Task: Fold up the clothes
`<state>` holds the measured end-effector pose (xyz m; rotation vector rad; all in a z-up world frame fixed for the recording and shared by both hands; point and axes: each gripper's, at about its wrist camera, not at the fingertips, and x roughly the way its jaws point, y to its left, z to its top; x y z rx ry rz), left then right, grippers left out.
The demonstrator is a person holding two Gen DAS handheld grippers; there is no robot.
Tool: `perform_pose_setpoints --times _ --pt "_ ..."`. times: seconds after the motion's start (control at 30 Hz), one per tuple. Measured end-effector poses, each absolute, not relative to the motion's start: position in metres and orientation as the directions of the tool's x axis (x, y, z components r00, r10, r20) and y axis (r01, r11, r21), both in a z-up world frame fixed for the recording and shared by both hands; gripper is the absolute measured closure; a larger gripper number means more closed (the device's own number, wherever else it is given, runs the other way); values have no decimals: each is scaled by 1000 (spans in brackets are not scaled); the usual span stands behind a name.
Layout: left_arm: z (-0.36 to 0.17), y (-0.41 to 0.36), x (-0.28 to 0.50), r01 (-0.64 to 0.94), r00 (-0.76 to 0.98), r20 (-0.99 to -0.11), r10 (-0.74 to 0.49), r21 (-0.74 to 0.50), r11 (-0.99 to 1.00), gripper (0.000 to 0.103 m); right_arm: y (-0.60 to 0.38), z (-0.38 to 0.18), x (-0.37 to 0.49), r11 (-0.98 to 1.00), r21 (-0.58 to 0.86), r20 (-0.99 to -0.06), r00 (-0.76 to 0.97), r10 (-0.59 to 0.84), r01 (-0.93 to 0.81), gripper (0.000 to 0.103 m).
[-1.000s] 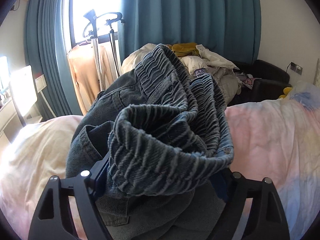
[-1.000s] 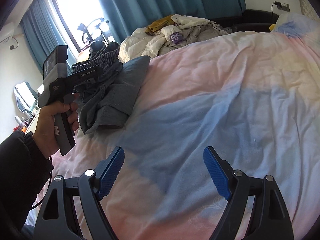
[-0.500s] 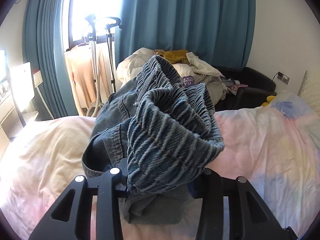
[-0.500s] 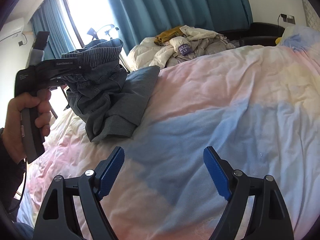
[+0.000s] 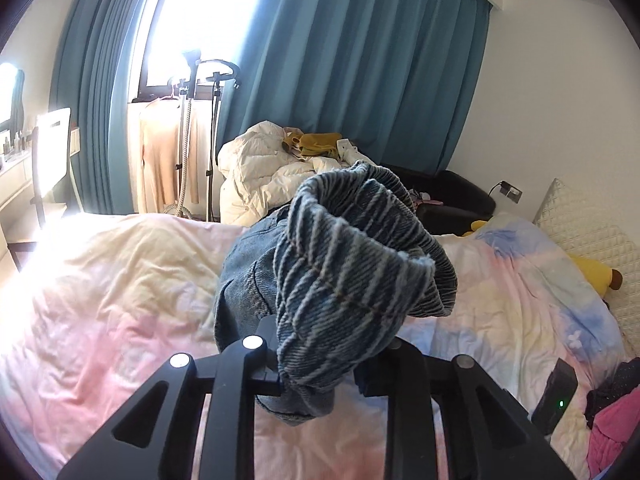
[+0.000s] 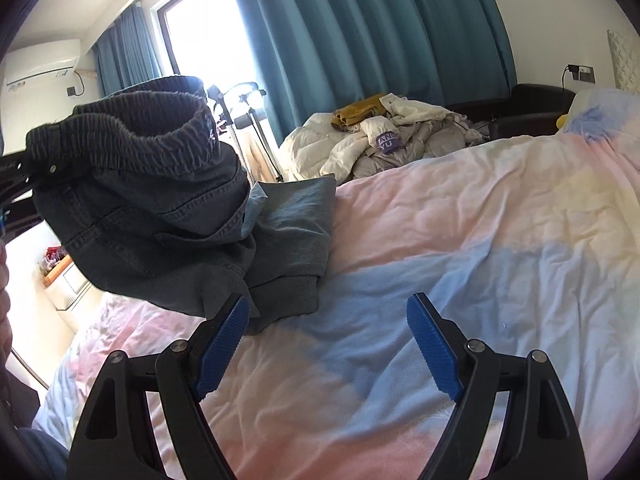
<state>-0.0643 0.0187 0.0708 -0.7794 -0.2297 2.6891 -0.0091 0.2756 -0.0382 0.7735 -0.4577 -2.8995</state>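
the left gripper (image 5: pixel 320 364), jaws closing on the ribbed elastic waistband, is lifting dark blue denim shorts (image 6: pixel 160 208) above the pastel pink-and-blue duvet (image 6: pixel 460 240). the right gripper (image 6: pixel 328 344) is hovering with jaws spread, holding nothing. folding seems barely begun. the bunched cloth is hiding the left pads.

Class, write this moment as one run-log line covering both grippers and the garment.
left gripper: jaws closing on denim shorts, waistband bunched, lifted | right gripper: open, empty, above bedspread | fold: not yet made

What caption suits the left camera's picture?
Left tongs closing on bunched denim shorts, lifted over a pastel bedspread.
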Motion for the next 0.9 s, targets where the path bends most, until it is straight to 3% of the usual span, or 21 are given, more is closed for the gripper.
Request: perform_pose_setpoints --times 0.23,0.43,0.67,0.9 --pt "20 -16 -42 -205 -736 -574 358 -315 -927 79 275 -38 -2 -939 341 -468 -857 -217 52 20" --pt "4 -36 -46 -190 -717 -597 361 -331 -924 78 268 -44 -5 -931 357 -477 -842 -250 74 20" --pt "-10 -50 -60 -148 -739 -567 363 -389 -909 78 269 -79 -43 -891 448 -554 -762 -336 67 20" --pt "-18 -84 -76 -47 -786 -517 341 -499 -865 78 264 -101 -110 -814 563 -507 -716 -480 147 25"
